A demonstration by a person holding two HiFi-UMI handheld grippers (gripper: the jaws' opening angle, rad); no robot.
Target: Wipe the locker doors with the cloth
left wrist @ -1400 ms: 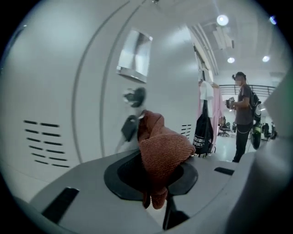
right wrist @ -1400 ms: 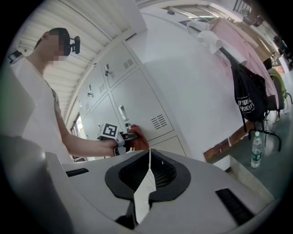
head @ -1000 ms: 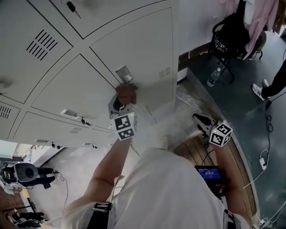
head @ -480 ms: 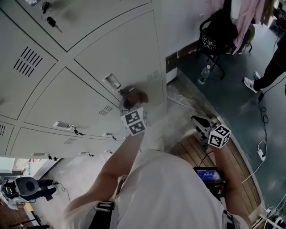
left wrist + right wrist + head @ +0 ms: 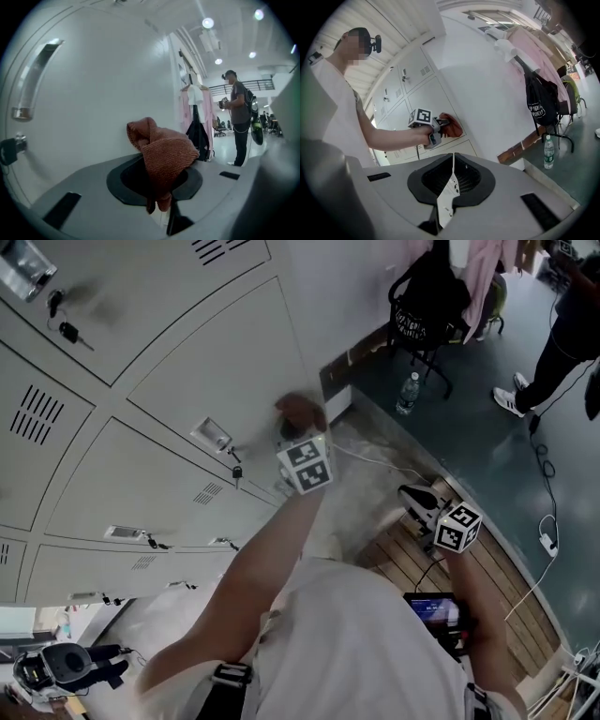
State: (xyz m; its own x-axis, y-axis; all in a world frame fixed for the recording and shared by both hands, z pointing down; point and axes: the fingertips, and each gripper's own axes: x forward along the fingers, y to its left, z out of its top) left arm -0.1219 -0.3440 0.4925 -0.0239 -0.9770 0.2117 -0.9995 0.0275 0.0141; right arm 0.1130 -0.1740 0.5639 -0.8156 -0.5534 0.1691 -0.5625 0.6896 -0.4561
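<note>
- Arms in unlike poses: left arm stretched far out, right arm bent low.
- At the far end, the left hand-held gripper point(image 5: 296, 432) is clamped on a reddish-brown cloth point(image 5: 300, 410), bunched above its jaws.
- The cloth presses against a pale grey locker door point(image 5: 234, 362), right of a metal handle point(image 5: 210, 435).
- Near the body, the right hand-held gripper point(image 5: 415, 495) has its jaws closed together, holding nothing, well apart from the lockers.

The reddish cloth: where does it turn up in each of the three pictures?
Head view: the cloth upper centre, against the locker door.
Left gripper view: cloth dead centre, clamped in the jaws.
Right gripper view: cloth small, left of centre.
Shared landmark: the black bag, right of the cloth everywhere.
</note>
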